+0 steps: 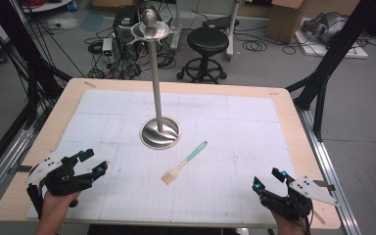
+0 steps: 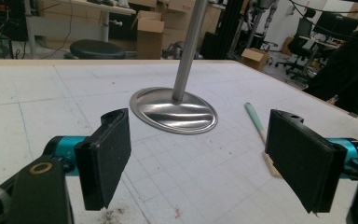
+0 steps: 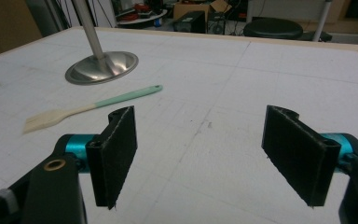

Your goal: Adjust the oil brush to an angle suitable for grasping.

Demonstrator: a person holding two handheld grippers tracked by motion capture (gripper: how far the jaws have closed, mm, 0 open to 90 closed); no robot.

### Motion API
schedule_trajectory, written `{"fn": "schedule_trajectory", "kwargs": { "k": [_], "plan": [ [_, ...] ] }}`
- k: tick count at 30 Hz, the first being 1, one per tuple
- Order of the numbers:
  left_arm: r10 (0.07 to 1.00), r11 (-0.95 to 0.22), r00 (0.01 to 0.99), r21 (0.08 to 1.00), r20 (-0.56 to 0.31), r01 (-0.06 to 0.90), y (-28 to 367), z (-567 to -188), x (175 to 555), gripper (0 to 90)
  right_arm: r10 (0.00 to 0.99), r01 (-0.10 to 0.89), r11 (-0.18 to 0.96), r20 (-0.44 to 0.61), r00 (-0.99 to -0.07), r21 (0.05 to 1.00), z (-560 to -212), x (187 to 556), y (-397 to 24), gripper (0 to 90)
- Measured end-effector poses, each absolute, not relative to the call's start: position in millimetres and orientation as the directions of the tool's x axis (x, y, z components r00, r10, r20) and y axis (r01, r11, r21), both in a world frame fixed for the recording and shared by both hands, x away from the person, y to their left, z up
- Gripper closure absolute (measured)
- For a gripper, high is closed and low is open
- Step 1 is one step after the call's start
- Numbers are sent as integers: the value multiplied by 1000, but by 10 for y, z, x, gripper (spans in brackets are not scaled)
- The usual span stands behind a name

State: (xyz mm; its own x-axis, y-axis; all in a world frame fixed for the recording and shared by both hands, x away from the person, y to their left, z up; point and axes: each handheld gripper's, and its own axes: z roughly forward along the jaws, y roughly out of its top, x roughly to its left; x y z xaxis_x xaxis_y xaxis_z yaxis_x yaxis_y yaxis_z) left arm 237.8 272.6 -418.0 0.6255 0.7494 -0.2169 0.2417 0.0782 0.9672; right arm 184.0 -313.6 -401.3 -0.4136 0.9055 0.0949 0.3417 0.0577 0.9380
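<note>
A small brush (image 1: 184, 162) with a mint-green handle and pale bristles lies flat on the white gridded mat, just in front of the steel stand (image 1: 159, 132). The stand has a round base, a tall pole and a dish with a knob at the top (image 1: 149, 27). My left gripper (image 1: 92, 162) rests at the near left of the table, open, with nothing between its jaws. At the near right my right gripper (image 1: 268, 178) is open and empty too. In the left gripper view the stand's base (image 2: 174, 110) and the brush (image 2: 257, 126) lie ahead. The right gripper view shows the brush (image 3: 91, 108) to its left.
The mat covers a wooden table (image 1: 293, 132) with a bare rim. Beyond the far edge stand a black stool (image 1: 207, 41), cables and boxes on the floor. Black frame legs (image 1: 323, 73) rise at both sides.
</note>
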Motion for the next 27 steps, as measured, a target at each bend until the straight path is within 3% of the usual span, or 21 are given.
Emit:
{"fn": "schedule_trajectory", "kwargs": {
  "k": [10,18,20,21,22,23,24,26,27],
  "plan": [
    [752,80,622,966,-221,246,2729,-4195,2410,228,890,339,65,99,-446,939,-4030,1917,-2998,252],
    [749,69,629,968,-211,242,2705,-4189,2400,228,859,360,92,109,-501,928,-4008,2139,-2562,214],
    [748,71,630,969,-209,238,2716,-4182,2390,228,840,358,122,96,-534,926,-4016,2182,-2432,257],
    [748,75,628,968,-212,238,2725,-4180,2383,228,817,357,165,75,-572,919,-4027,2207,-2284,336],
    [749,78,626,968,-215,239,2738,-4180,2379,228,817,357,165,75,-572,919,-4027,2207,-2284,336],
    [751,84,623,967,-219,240,2748,-4180,2375,228,796,359,198,63,-601,912,-4052,2253,-2143,397],
    [752,86,621,967,-219,238,2758,-4179,2375,228,796,359,198,63,-601,912,-4052,2253,-2143,397],
    [753,87,619,967,-221,239,2776,-4177,2382,228,779,390,234,68,-623,890,-4114,2364,-1957,525],
    [754,88,618,966,-223,242,2784,-4179,2387,228,779,390,234,68,-623,890,-4114,2364,-1957,525]
  ]
}}
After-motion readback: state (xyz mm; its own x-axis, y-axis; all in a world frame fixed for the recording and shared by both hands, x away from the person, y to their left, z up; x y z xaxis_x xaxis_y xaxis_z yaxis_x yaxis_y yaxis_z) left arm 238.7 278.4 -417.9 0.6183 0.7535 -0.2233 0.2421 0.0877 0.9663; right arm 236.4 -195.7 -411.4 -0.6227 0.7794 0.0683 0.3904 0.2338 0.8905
